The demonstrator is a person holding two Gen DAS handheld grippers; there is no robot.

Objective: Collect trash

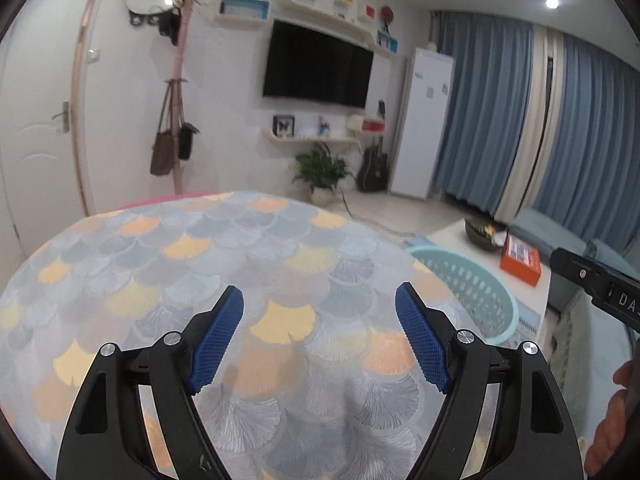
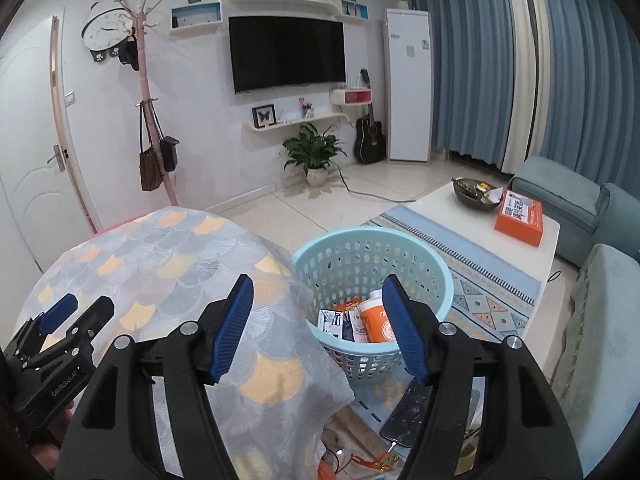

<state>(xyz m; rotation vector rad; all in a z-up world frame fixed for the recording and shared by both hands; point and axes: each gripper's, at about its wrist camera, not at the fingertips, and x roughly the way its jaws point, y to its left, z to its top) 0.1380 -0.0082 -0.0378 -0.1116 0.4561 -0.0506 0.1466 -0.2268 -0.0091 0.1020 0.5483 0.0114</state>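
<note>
Your right gripper [image 2: 318, 328] hangs with its jaws apart and nothing between them, above the near rim of the light blue basket [image 2: 436, 276]. Your left gripper [image 1: 319, 336] is just as wide and just as empty, over the patterned tablecloth [image 1: 192, 264].

The trash [image 2: 360, 322], an orange cup among cartons and packets, already lies in the bottom of the basket, so most of the collecting looks done. The cloth shows nothing left on it in either view. What may remain is on the floor below the basket: a dark phone-like slab [image 2: 408, 412] and some orange scraps [image 2: 372, 462], too unclear to call trash.

Beyond, a white coffee table [image 2: 460, 212] carries an orange box [image 2: 520, 216] and a dark bowl [image 2: 474, 194], with a blue sofa [image 2: 560, 188], curtains and a wall-mounted TV [image 2: 286, 52] behind.
</note>
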